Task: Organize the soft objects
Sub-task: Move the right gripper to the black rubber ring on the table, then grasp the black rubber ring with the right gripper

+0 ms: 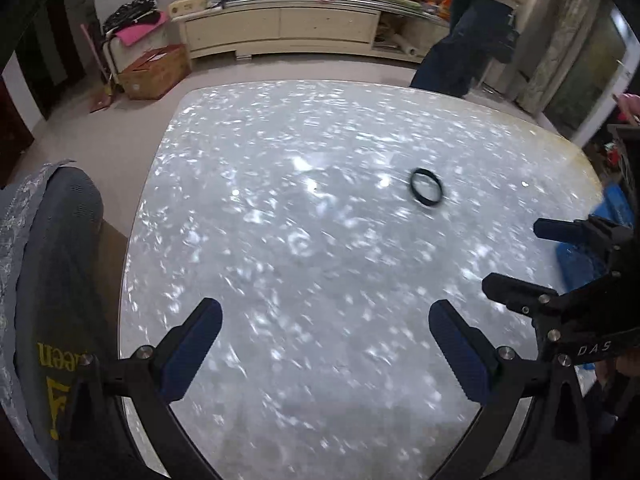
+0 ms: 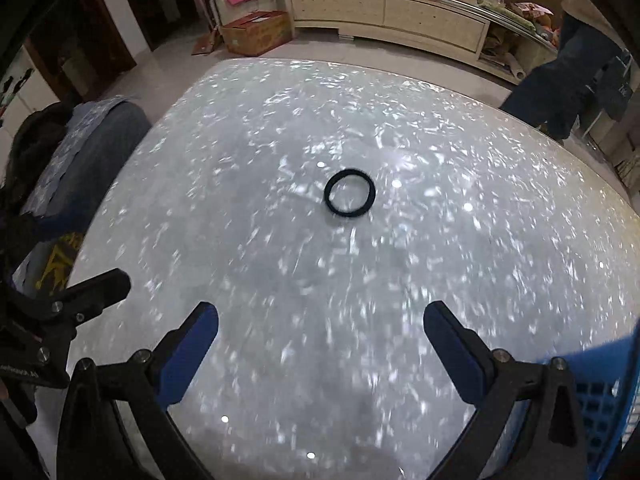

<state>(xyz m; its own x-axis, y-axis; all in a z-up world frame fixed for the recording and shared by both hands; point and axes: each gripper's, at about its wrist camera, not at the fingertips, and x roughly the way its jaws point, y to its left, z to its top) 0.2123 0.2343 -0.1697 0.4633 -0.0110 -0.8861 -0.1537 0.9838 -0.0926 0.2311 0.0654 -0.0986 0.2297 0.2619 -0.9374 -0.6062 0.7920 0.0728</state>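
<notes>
A thin black elastic hair band [image 2: 349, 193] lies flat near the middle of the glossy grey-and-white marbled bench [image 2: 280, 280], alone, with bare surface all round it. In the left wrist view the same band [image 1: 426, 187] sits ahead and to the right.

The left gripper [image 1: 325, 338] hangs over the near part of the bench with its blue-padded fingers wide apart and nothing between them. The right gripper [image 2: 321, 340] is likewise spread wide and empty, well short of the band. Each gripper shows at the edge of the other's view, just beside it.

A blue plastic lattice basket [image 2: 600, 396] sits at the right edge of the bench, mostly cut off by the frame and partly behind the right gripper's finger. A grey chair back draped with patterned cloth [image 1: 52, 280] stands against the bench's left side. Beyond the bench are a brown cardboard box [image 2: 256, 32] on the floor, a long cream cabinet [image 2: 384, 12] crowded with clutter too small to make out, and a person's legs in dark trousers [image 1: 456, 52] at the far right corner.
</notes>
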